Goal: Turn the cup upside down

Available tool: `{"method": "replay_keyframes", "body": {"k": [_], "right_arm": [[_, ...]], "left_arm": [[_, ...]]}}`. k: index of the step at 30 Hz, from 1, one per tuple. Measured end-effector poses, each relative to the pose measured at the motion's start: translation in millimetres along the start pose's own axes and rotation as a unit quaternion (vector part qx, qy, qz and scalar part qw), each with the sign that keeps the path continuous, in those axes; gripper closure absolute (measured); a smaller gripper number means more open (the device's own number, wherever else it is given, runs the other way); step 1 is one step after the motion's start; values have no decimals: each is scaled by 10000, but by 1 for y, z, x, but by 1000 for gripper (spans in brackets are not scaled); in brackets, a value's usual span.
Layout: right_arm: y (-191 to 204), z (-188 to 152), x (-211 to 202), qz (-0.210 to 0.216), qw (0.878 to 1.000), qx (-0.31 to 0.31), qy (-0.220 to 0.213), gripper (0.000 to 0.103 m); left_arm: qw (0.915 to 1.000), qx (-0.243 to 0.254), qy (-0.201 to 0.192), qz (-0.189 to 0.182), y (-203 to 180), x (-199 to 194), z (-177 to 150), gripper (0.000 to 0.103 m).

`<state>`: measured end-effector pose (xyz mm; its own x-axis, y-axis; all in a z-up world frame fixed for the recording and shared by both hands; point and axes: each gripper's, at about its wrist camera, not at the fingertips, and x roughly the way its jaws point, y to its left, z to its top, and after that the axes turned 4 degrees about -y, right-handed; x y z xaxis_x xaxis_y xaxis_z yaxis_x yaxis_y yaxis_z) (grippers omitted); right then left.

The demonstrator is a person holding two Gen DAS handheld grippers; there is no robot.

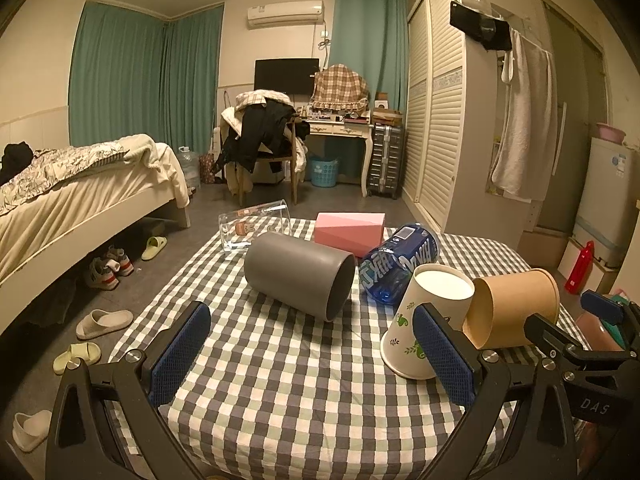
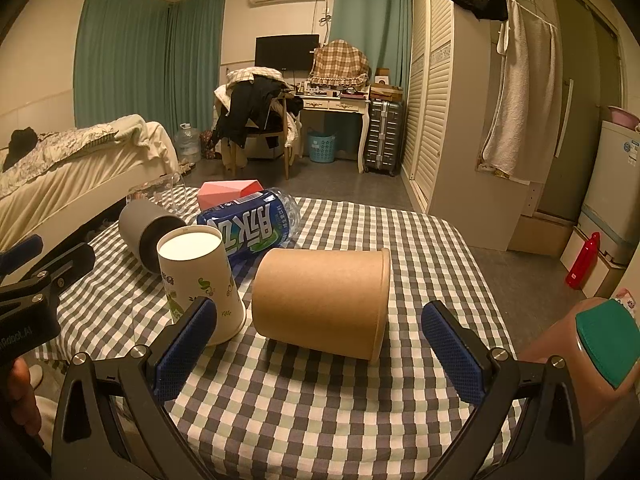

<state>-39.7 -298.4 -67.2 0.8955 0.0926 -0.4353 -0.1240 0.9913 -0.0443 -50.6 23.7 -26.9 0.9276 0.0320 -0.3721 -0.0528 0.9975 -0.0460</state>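
A white paper cup (image 1: 428, 320) with green print stands upside down on the checked tablecloth (image 1: 280, 380), rim down; it also shows in the right wrist view (image 2: 198, 280). A brown paper cup (image 1: 516, 312) lies on its side beside it, seen large in the right wrist view (image 2: 324, 300). A grey cup (image 1: 300, 274) lies on its side, open end towards me. My left gripper (image 1: 316, 356) is open and empty, its right finger close to the white cup. My right gripper (image 2: 320, 352) is open and empty, just short of the brown cup.
A blue-labelled plastic bottle (image 2: 256, 224) lies behind the cups. A pink box (image 1: 348, 232) and a clear glass container (image 1: 256, 228) lie at the far table edge. A brown bottle with a teal cap (image 2: 592, 344) stands at the right. Bed and slippers lie left.
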Motion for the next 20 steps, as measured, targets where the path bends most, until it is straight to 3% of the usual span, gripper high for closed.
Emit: {"method": "replay_keyframes", "body": {"k": [20], "right_arm": [[3, -5, 3, 0, 10000, -23, 35, 0]], "left_arm": [[10000, 18, 83, 35, 1, 5, -8, 0]]}}
